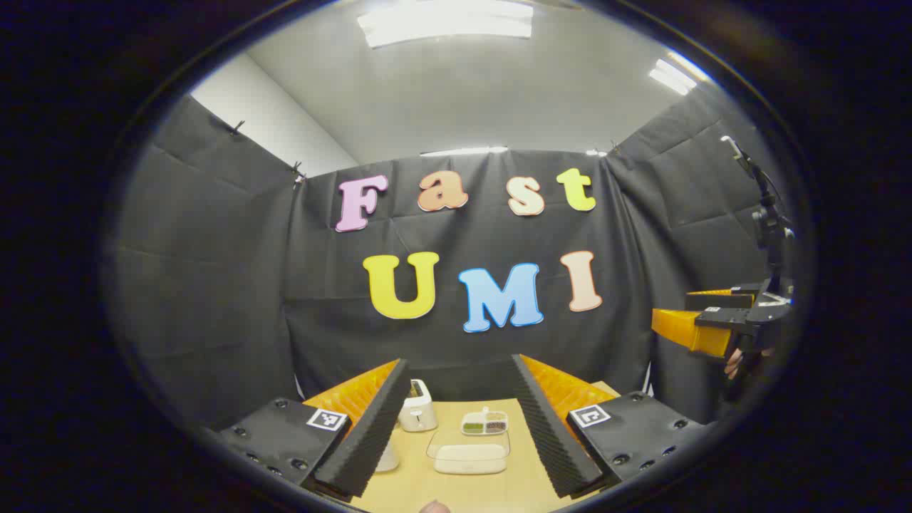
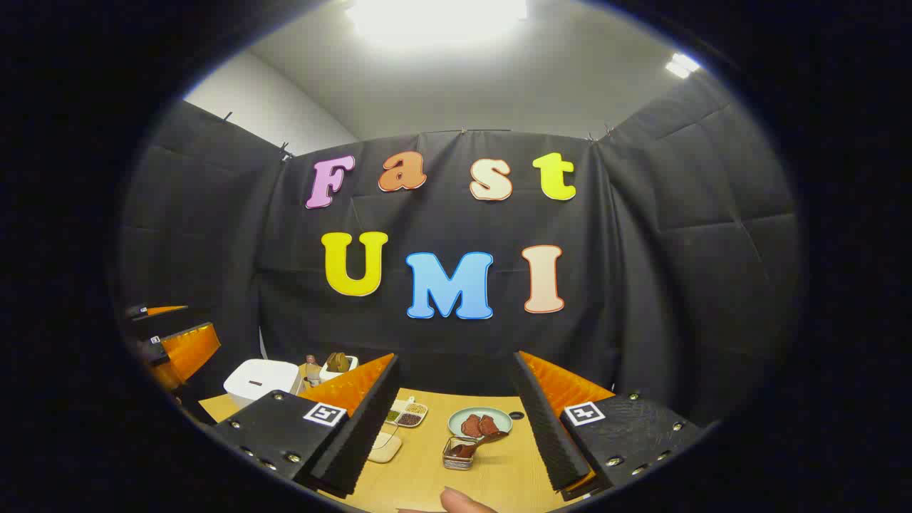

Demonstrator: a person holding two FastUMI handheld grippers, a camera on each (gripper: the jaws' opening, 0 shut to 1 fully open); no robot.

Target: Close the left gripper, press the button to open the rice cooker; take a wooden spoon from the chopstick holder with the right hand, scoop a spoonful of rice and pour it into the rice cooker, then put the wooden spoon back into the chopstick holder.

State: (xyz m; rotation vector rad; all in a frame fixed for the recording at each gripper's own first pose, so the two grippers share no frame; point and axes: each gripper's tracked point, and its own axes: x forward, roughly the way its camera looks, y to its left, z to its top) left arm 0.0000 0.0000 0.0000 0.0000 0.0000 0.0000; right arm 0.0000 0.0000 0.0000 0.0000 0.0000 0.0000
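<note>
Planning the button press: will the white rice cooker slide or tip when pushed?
The rice cooker looks squat and broad-based, so tipping seems unlikely. It sits on a smooth wooden table, so a sideways shove might slide it. A downward press probably keeps it put.

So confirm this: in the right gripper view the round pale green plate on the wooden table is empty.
Not right. In the right gripper view the round pale green plate on the wooden table holds reddish-brown pieces of food; it is not empty.
</note>
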